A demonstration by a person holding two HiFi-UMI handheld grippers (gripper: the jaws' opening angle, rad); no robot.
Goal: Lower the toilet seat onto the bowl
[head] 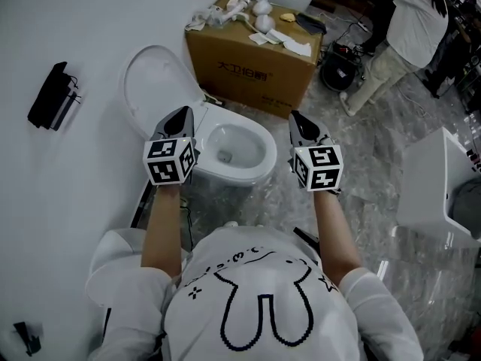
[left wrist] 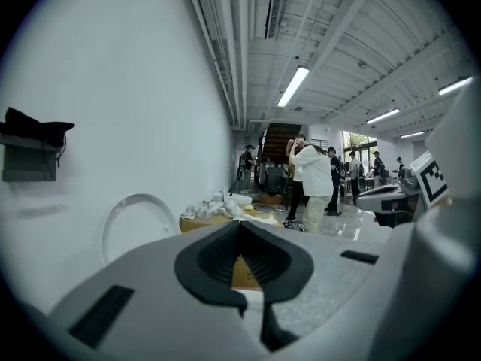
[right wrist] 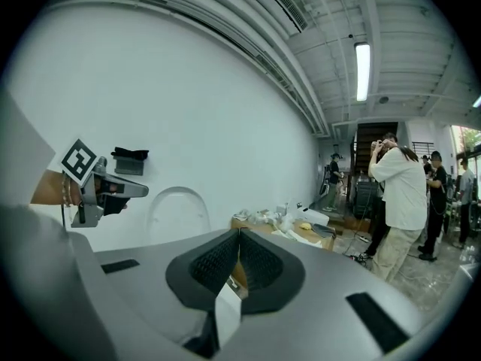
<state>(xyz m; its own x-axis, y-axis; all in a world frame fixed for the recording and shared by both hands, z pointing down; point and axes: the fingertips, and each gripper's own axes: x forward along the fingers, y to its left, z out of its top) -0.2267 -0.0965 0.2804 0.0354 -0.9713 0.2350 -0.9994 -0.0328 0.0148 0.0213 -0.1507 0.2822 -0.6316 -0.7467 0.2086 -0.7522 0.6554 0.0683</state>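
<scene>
The white toilet stands against the wall, its seat and lid [head: 155, 87] raised upright and leaning back. The bowl [head: 237, 150] is uncovered below. My left gripper [head: 182, 114] hovers over the bowl's left rim, just right of the raised seat, shut on nothing. My right gripper [head: 297, 119] hangs to the right of the bowl, clear of it, also shut and empty. The left gripper view shows the raised seat [left wrist: 137, 227] ahead on the left, beyond the closed jaws of the left gripper [left wrist: 240, 229]. In the right gripper view, the seat [right wrist: 176, 210] lies beyond the right gripper [right wrist: 239, 235].
A brown cardboard box [head: 252, 68] with white clutter on top stands behind the toilet. A black holder [head: 52, 96] is fixed to the wall on the left. A person [head: 404, 30] stands at the far right. A white cabinet [head: 436, 188] sits on the marble floor at right.
</scene>
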